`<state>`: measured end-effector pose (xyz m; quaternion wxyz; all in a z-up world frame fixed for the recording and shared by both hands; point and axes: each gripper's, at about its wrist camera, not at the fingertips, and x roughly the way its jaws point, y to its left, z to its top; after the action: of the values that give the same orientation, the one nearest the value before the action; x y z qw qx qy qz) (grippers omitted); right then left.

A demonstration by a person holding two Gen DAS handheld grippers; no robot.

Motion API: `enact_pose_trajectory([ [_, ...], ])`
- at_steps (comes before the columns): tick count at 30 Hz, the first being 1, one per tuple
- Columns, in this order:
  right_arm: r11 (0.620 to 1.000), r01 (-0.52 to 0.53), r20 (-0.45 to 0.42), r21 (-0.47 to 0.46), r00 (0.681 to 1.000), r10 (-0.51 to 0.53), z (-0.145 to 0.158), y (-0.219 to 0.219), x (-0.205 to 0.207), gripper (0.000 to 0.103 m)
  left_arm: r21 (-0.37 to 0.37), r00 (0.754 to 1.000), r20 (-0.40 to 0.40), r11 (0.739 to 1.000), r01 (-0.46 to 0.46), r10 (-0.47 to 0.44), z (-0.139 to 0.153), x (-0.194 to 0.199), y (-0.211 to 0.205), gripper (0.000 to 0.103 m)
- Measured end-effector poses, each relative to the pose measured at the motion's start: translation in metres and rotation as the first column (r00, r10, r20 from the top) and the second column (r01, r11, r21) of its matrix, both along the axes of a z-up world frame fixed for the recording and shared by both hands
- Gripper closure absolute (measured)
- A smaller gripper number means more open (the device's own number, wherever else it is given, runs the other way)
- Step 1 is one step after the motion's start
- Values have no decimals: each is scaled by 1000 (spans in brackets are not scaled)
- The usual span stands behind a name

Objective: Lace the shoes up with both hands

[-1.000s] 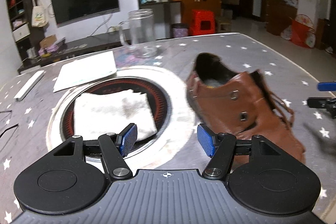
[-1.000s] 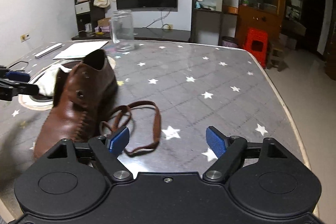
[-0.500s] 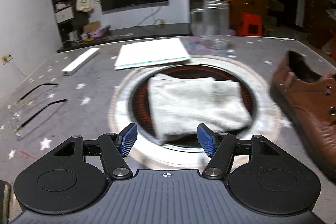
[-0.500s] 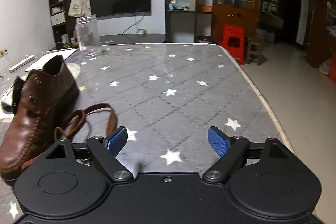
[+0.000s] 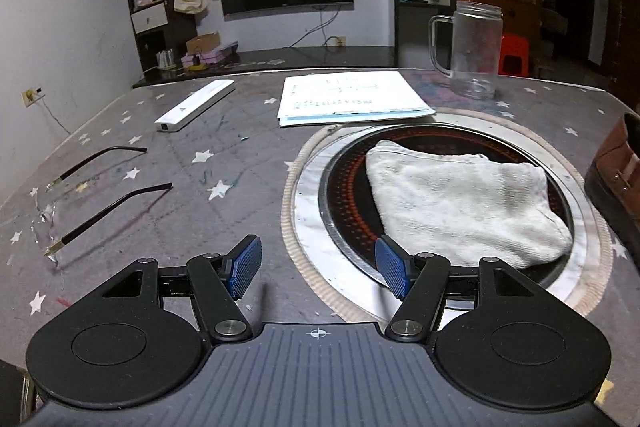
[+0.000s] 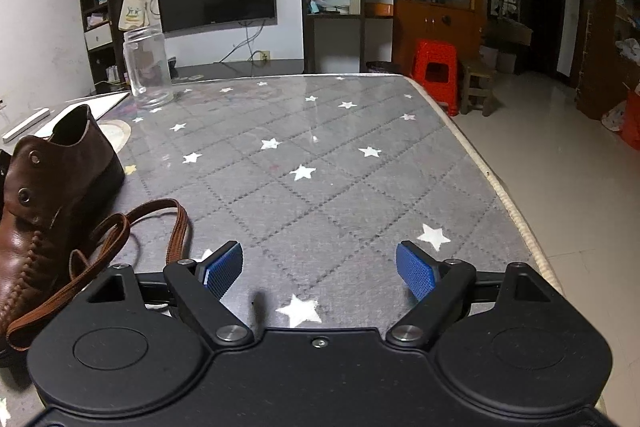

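Note:
A brown leather shoe [image 6: 44,195] stands at the left edge of the right wrist view, its metal eyelets bare. Its brown lace [image 6: 120,239] lies in loose loops on the star-patterned table beside it. My right gripper [image 6: 320,271] hovers open over bare table to the right of the lace, with nothing between its blue pads. In the left wrist view only a sliver of the shoe [image 5: 618,167] shows at the right edge. My left gripper [image 5: 318,269] is open and empty, low over the rim of the round cooktop [image 5: 304,203], well left of the shoe.
A white cloth [image 5: 460,199] lies on the cooktop. Behind it are a sheet of paper [image 5: 348,97], a glass mug [image 5: 476,55] and a white bar [image 5: 196,105]. Spectacles [image 5: 80,203] lie at the left. The table's right edge [image 6: 500,187] drops to the floor.
The left gripper has swung left, away from the shoe, which slid from centre to the right edge of its view. The right gripper has drifted right, so the shoe and lace now sit further left.

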<state>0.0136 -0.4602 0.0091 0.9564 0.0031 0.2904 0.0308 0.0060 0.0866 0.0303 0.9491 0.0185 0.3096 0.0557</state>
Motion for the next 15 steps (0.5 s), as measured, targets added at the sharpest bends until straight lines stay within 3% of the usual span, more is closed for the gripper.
enact_pose_trajectory([
  [15,1000,-4,-31,31,999,5,-11,-1,6,17,-4,999,-31,999,37,-37,-14,11,15,39],
])
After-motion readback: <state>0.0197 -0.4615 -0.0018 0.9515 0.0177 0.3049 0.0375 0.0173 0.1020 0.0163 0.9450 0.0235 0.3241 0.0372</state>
